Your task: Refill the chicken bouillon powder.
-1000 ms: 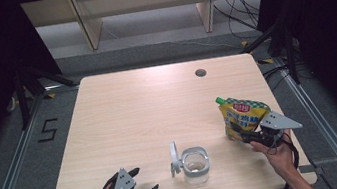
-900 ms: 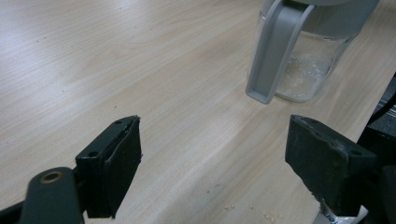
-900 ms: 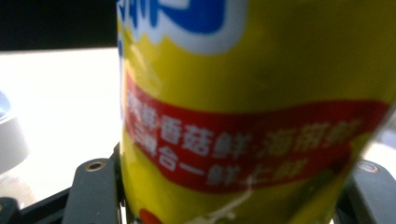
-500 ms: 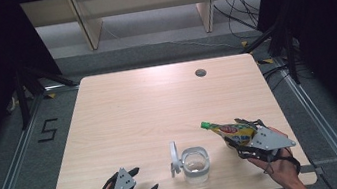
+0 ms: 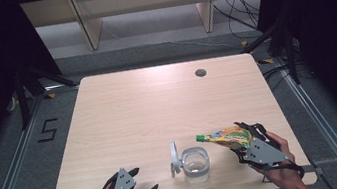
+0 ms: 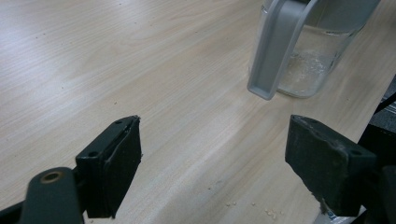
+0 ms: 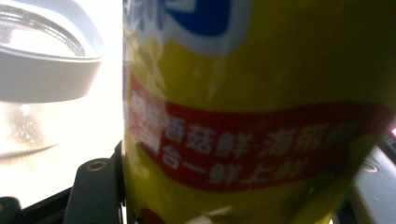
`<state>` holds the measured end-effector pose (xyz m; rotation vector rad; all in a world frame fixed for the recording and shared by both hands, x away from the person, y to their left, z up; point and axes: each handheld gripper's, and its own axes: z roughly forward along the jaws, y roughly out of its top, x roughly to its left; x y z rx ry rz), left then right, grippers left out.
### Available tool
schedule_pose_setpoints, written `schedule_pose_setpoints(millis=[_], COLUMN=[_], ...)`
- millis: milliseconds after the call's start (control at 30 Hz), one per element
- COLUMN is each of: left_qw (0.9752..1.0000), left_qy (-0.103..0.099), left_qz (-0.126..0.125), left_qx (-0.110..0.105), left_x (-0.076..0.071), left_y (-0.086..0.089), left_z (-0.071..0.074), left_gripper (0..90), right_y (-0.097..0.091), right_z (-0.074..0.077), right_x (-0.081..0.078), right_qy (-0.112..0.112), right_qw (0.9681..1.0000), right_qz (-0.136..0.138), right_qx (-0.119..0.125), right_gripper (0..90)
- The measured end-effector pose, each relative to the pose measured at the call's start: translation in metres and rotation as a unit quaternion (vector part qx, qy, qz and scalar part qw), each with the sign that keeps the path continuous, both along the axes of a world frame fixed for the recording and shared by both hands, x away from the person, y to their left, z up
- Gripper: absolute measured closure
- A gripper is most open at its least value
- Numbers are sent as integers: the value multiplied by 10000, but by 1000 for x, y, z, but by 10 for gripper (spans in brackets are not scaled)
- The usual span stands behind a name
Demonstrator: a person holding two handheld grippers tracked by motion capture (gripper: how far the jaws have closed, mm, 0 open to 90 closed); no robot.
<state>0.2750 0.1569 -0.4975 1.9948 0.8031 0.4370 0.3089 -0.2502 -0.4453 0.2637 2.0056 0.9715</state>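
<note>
Pale wood-grain bench [image 5: 150,122] fills the middle of the high view, with dark floor and shelving legs along the top edge. Low and a little right of centre stands my clear glass jar [image 5: 197,165], its grey flip lid [image 5: 174,158] hinged open and standing upright at its left side. My right tongs [image 5: 242,140], lower right, are clenched on the yellow foil pouch with the red band and green spout [image 5: 226,136]; the pouch lies tilted, spout aimed left and hanging just up and right of the jar's mouth, not yet over it. My left tongs [image 5: 144,181], lower left, are released and grasp nothing, well clear of the jar.

I see these risks. The spout sits short of the rim, so tipping now would likely drop the contents onto the bench; loose grains [image 6: 271,213] already lie there in the left gripper view. Squeezing soft foil harder could make it burst out in a gush. Nothing steadies the jar, so a nudge from the pouch might slide or topple it, and the upright lid could be knocked shut.
</note>
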Motion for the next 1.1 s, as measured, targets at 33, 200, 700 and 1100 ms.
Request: schedule_pose_setpoints(millis=[33,200,700,1100], left_qw=[10000,10000,10000,10000], left_qy=[14,49,66,58], left_qz=[14,32,-14,23], left_qx=[-30,-78,16,-48], left_x=[0,0,0,0], left_y=[0,-1,0,-2], left_z=[0,-1,-1,-2], left_gripper=[181,181,181,181], right_y=[1,4,17,25], right_z=[0,1,4,1], right_x=[-2,-6,-18,-22], right_qy=[4,-247,-1085,-1601], right_qw=[10000,9988,9790,9527], right_qz=[-32,20,-54,-31], right_qx=[-17,-429,-1727,-2583], right_gripper=[359,359,360,378])
